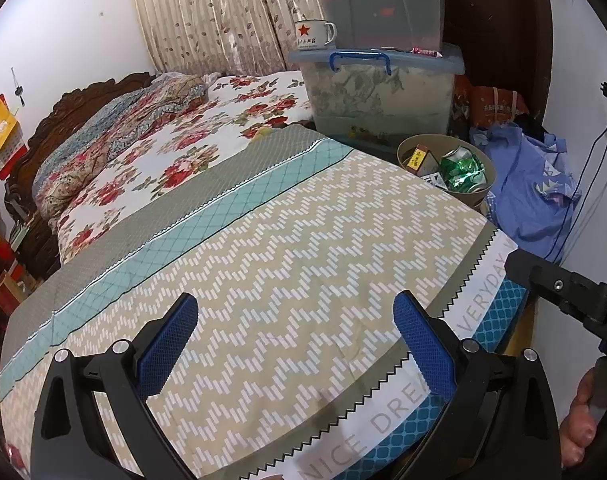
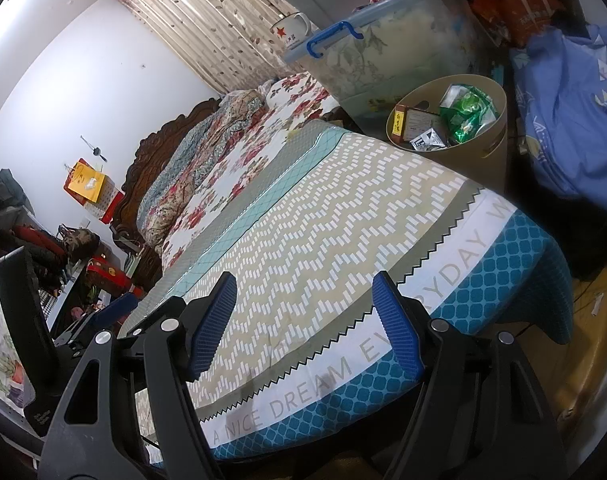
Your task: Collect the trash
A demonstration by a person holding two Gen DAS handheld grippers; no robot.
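Note:
A beige waste bin (image 1: 487, 196) (image 2: 491, 152) stands beside the bed's far right corner. Inside it lie a crushed green can (image 1: 463, 170) (image 2: 469, 114), a small yellow and red box (image 1: 417, 158) (image 2: 401, 124) and a black-and-white wrapper (image 2: 427, 138). My left gripper (image 1: 295, 312) hovers open above the zigzag bedsheet (image 1: 303, 248) with nothing between its blue pads. My right gripper (image 2: 305, 292) is open too, over the sheet's (image 2: 343, 216) near edge, holding nothing. Part of the right gripper's black body (image 1: 563, 292) shows at the right of the left wrist view.
Stacked clear storage boxes (image 1: 375, 92) with a blue handle and an enamel mug (image 1: 315, 34) stand behind the bin. Blue clothes (image 1: 531, 184) are piled by the right wall. A floral quilt (image 1: 175, 140) covers the bed's far half. A hand (image 1: 579, 420) shows at the lower right.

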